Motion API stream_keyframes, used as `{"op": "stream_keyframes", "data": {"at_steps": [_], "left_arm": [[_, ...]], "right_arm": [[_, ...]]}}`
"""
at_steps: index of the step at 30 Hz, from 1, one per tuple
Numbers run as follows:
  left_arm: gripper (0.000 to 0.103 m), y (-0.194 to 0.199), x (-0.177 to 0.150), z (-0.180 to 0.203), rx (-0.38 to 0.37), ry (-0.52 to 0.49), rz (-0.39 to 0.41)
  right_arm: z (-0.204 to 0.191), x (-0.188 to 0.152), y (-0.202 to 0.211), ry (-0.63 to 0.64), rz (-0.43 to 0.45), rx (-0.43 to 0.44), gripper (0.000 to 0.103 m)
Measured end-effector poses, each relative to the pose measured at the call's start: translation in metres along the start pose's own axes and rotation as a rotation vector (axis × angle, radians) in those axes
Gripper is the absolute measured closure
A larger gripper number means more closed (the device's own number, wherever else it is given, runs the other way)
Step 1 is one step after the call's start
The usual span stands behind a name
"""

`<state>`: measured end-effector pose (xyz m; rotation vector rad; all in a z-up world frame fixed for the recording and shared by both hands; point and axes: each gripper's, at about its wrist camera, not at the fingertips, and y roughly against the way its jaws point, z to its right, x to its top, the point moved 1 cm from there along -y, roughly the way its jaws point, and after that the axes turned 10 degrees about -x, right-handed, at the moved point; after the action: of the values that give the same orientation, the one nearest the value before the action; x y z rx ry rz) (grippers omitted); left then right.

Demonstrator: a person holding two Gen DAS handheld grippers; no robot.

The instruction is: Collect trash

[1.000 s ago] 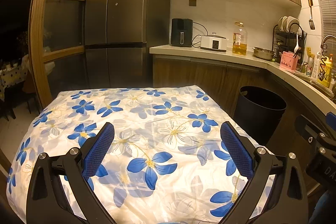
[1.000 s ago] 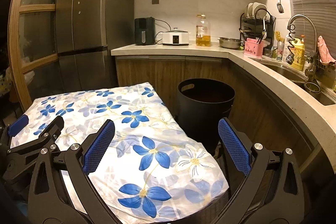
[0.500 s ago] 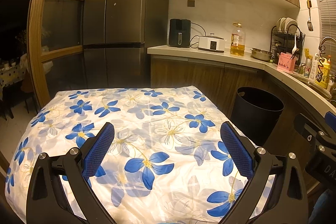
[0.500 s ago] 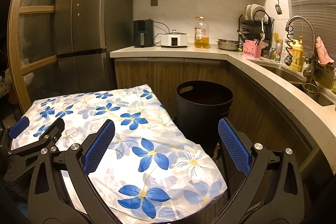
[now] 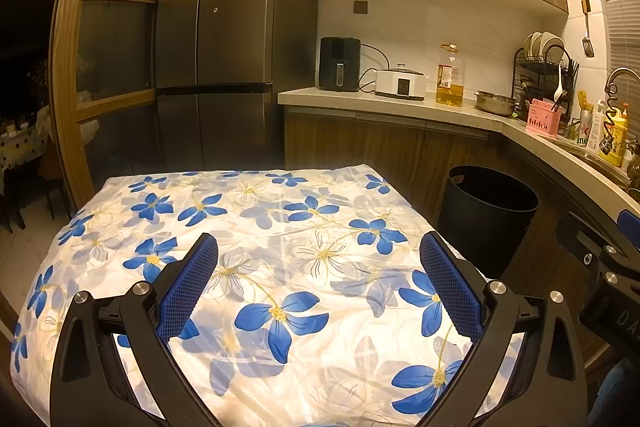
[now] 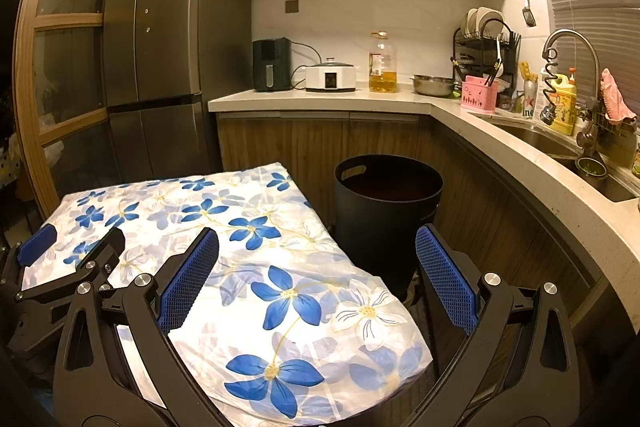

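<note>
A table under a white cloth with blue flowers [image 5: 280, 247] fills the near ground of both views; no trash shows on it. A black round bin [image 6: 386, 211] stands on the floor just right of the table, also in the left wrist view [image 5: 486, 215]. My left gripper [image 5: 318, 267] is open and empty above the near half of the cloth. My right gripper [image 6: 316, 263] is open and empty over the table's right corner, close to the bin. Each gripper shows at the edge of the other's view.
A dark fridge [image 5: 224, 39] stands behind the table. An L-shaped counter [image 6: 360, 99] carries an air fryer, a cooker, an oil bottle [image 6: 382, 65], a dish rack and a sink with a tap [image 6: 572, 67]. A wooden glass door [image 5: 108, 39] is at the left.
Both views have drifted slightly; the scene sits a little lower and further left in frame. Both grippers stay open and empty.
</note>
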<state>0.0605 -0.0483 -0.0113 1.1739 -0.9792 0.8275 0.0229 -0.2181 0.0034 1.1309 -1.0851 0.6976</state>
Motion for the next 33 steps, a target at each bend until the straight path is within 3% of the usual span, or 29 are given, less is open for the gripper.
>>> {"op": "stream_keyframes", "data": {"at_steps": [33], "left_arm": [[0.006,-0.0002,0.003,0.0002,0.0,-0.008,0.005]], "right_arm": [[0.0015,-0.0012,-0.0053,-0.009,-0.003,-0.002,0.005]]}}
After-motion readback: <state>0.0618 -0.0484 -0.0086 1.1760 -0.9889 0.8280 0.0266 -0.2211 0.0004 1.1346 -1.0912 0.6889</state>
